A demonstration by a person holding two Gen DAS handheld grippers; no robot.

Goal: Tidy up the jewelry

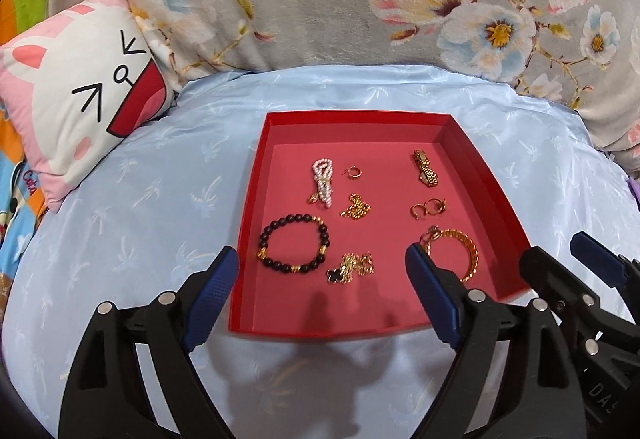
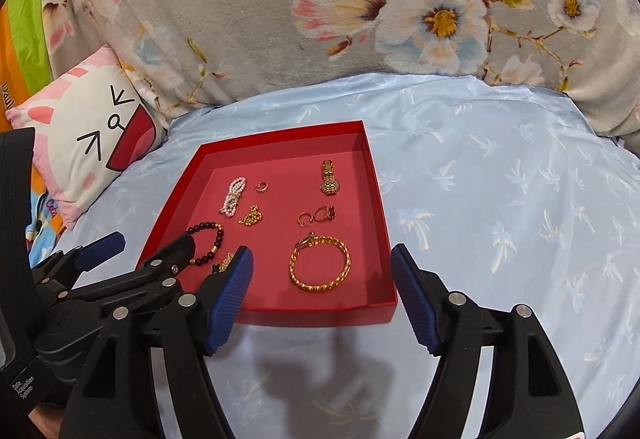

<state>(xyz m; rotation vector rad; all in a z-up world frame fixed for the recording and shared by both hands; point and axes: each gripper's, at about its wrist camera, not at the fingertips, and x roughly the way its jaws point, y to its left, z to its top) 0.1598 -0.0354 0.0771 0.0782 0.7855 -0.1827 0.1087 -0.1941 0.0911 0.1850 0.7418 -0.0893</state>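
Blue bed sheet holds a red tray with all the jewelry spread out inside: bead bracelet, gold bracelet, pearls, watch. Left gripper and right gripper are both wide open and empty, so the sorting looks nearly done

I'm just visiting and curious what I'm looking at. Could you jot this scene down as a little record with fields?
Setting: light blue cloth on a bed, cat-face cushion at the left
Container: red tray, open, no lid in view
Contents: dark bead bracelet, pearl piece, gold watch, gold chain bracelet, clover necklace, small gold earrings and rings
Left gripper: open, empty, at the tray's near edge
Right gripper: open, empty, beside it
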